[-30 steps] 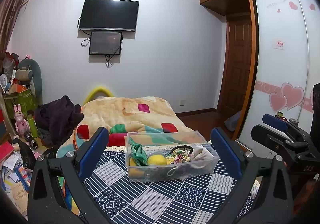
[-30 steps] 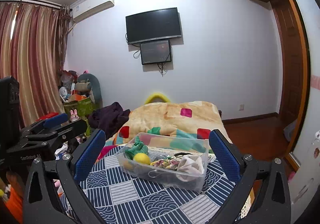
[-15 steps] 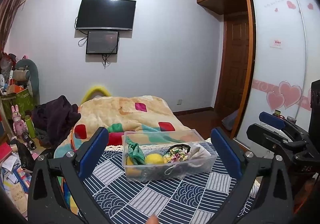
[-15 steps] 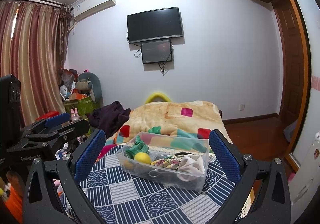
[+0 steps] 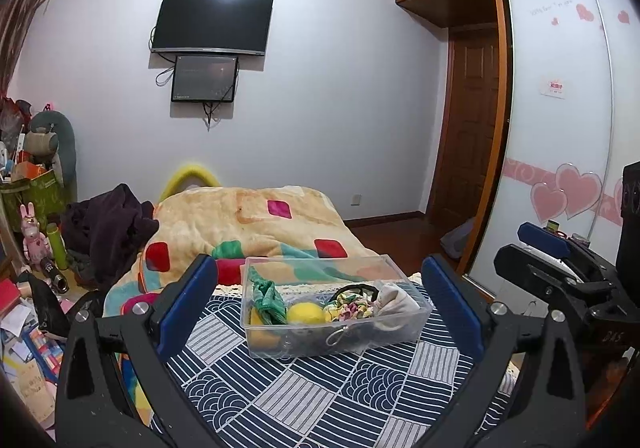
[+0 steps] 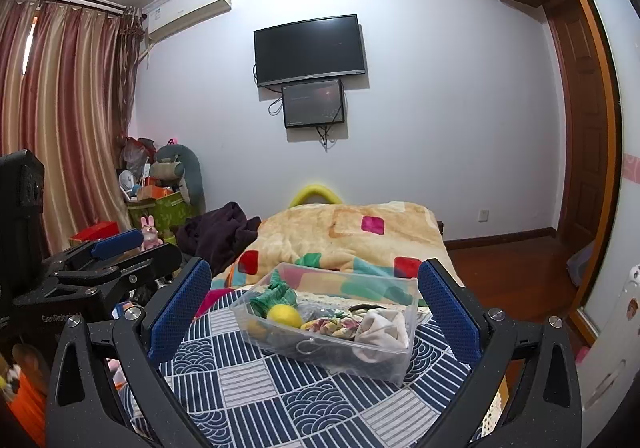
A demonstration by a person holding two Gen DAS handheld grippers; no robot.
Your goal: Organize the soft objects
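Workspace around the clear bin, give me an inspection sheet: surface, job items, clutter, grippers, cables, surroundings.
Surface: blue-and-white patterned cloth over the table, lying flat.
Job's things: clear plastic bin on the cloth, holding a green cloth, a yellow ball, a floral fabric piece and a white cloth.
Clutter: nothing seen on the cloth outside the bin.
Grippers: left hand-held gripper open and empty; right hand-held gripper open and empty; both short of the bin.
Cables: loose cables hang under the wall TV.
Surroundings: bed with patchwork blanket behind the table; piled toys and boxes at left; wardrobe at right.
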